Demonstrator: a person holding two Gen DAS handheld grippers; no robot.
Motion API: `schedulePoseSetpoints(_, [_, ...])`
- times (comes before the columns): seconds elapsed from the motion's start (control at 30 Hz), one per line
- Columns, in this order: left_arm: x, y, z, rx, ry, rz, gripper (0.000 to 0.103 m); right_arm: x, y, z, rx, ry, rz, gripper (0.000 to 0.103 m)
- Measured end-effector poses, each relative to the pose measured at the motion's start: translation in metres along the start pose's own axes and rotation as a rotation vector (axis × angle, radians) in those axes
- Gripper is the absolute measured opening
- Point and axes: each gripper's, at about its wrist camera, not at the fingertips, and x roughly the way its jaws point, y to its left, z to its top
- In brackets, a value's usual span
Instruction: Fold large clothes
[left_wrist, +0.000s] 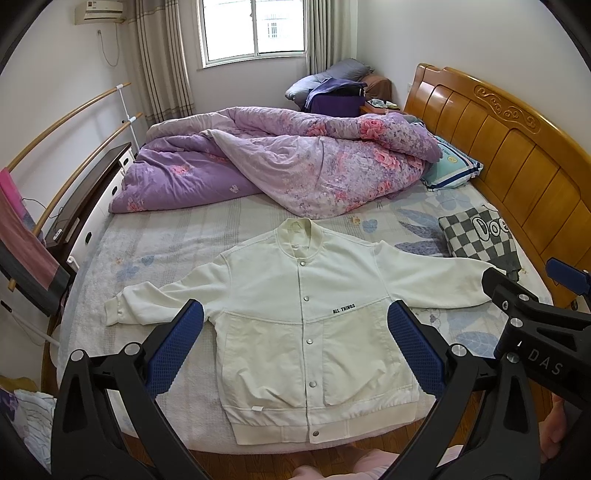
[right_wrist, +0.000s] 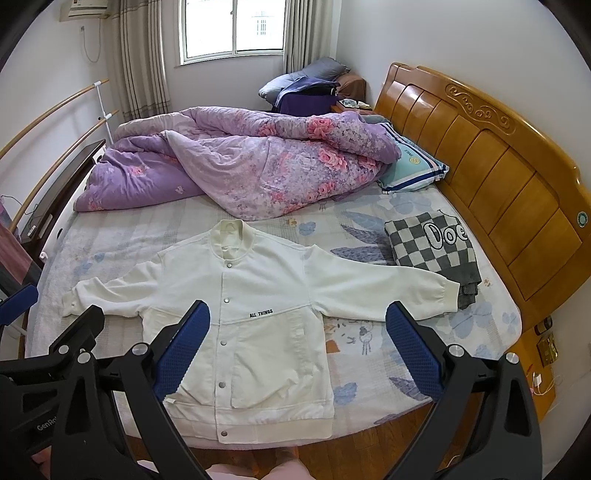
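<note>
Jacket (left_wrist: 306, 325) flat — below open tongs (left_wrist: 295, 347).

My left gripper (left_wrist: 295, 328) hangs wide open above the white snap-button jacket (left_wrist: 306, 314), spread flat on the bed (left_wrist: 166, 236).

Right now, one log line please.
jacket flat, snapped shut, sleeves out | left gripper open, empty | right gripper open, empty | folding not begun
</note>
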Motion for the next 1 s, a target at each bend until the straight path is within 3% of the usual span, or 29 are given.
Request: schedulePoseSetpoints(1.0, [-0.0004, -0.0006, -0.0017, -0.001, 0.006, -0.002, 0.099, 0.0002, 0.0023, -0.0003, -0.006, 0.002, -0.005, 0.093])
